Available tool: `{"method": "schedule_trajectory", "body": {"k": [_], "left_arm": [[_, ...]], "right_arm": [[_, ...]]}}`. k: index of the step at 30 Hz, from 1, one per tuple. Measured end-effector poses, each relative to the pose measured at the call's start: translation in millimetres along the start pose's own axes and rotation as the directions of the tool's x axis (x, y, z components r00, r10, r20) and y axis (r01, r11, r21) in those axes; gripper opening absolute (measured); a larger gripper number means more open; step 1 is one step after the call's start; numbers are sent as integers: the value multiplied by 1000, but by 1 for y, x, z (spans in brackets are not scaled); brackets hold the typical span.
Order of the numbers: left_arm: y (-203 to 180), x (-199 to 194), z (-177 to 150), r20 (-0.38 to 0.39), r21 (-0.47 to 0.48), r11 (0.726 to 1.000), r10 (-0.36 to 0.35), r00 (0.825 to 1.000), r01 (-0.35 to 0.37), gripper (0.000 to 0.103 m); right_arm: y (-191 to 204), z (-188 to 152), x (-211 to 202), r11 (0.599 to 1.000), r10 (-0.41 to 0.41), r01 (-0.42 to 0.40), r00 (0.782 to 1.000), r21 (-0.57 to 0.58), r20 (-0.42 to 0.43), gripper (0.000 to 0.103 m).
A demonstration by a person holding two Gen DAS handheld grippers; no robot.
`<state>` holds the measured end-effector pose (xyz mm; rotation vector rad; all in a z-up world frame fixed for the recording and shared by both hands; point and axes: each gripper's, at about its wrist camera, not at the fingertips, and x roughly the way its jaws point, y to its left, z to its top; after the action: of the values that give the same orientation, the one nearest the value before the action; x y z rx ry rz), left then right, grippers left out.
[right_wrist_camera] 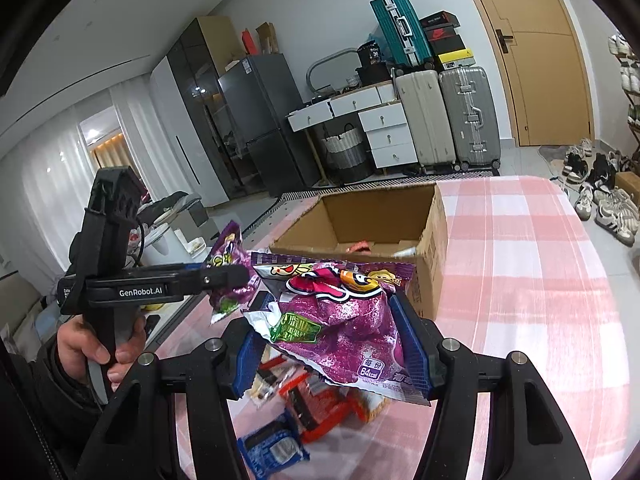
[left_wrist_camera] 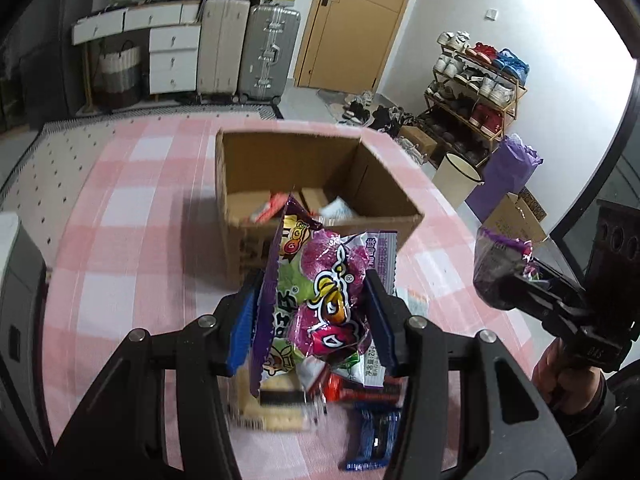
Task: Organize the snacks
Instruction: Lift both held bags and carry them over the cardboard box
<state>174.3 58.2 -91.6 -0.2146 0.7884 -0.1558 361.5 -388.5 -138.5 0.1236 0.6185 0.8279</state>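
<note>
An open cardboard box [left_wrist_camera: 316, 216] stands on the pink checked tablecloth, with a few snack packs inside; it also shows in the right wrist view [right_wrist_camera: 434, 264]. My left gripper [left_wrist_camera: 316, 320] is shut on a purple candy bag [left_wrist_camera: 320, 304], held above the table just in front of the box. My right gripper [right_wrist_camera: 332, 336] is shut on a similar purple candy bag [right_wrist_camera: 340, 320], also in front of the box. Each gripper shows in the other's view: the right one [left_wrist_camera: 520, 284] and the left one [right_wrist_camera: 224, 280]. Loose snacks lie below: a blue pack [left_wrist_camera: 372, 440], red packs [right_wrist_camera: 320, 408], a cracker pack [left_wrist_camera: 272, 412].
The table's right edge [left_wrist_camera: 460, 208] drops to the floor, where a bin, a purple bag and a shoe rack stand. Suitcases, drawers and a door are at the back. A perforated grey surface [left_wrist_camera: 36, 184] borders the cloth on the left.
</note>
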Motion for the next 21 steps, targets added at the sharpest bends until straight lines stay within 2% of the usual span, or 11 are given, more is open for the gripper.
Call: {"method": "schedule_trajectory", "body": {"k": [9,14,17,21], "left_arm": [[1,2,43,11,21,1000,-5,1000,5,46],[-1,9,66,9,39,999,1,1000,-2,46],[-4,15,79,-1,60,998,5,1000,-5,46],[1,27,88,-5,20,1000,-8,1000,8,46]], "right_arm": [[-1,38,17,1000,-2,3,1000,-29,22,61],[-5,67,20,1000,-4,6,998,-31,64,61],[-5,76,33,999,5,-3,999,-48,41,60],[-5,72,49,999,3,-3,1000,-47,7,60]]}}
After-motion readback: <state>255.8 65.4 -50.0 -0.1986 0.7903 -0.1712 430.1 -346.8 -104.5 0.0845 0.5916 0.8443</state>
